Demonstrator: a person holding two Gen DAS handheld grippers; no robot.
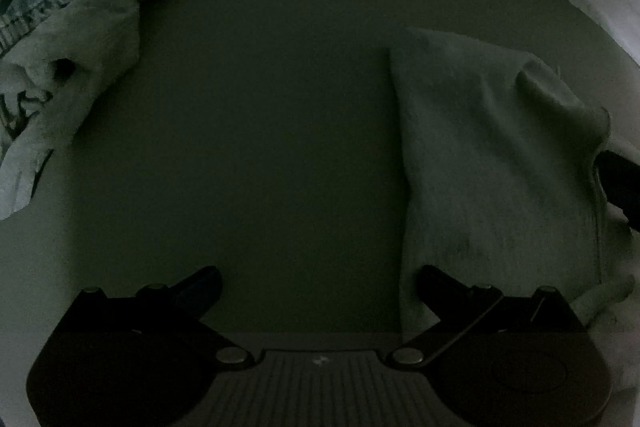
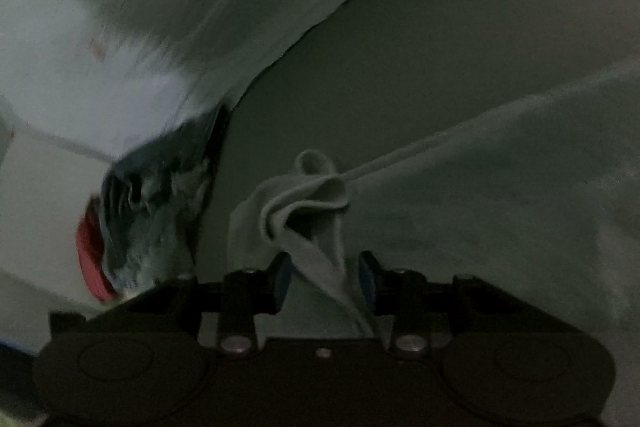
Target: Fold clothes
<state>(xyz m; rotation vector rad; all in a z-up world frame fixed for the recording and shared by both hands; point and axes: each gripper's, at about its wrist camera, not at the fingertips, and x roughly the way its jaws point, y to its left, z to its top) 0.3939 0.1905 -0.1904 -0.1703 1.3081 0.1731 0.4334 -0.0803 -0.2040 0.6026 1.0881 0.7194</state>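
Left wrist: left tool [image 1: 318, 281] wide and empty over the bare worktop [image 1: 260, 127]; folded cloth [image 1: 492, 163] lies just right of it, long axis running away.

Right wrist: right tool [image 2: 326, 279] narrow, cloth hem [image 2: 320, 259] between the pads (contact unclear); this hand is nearer.
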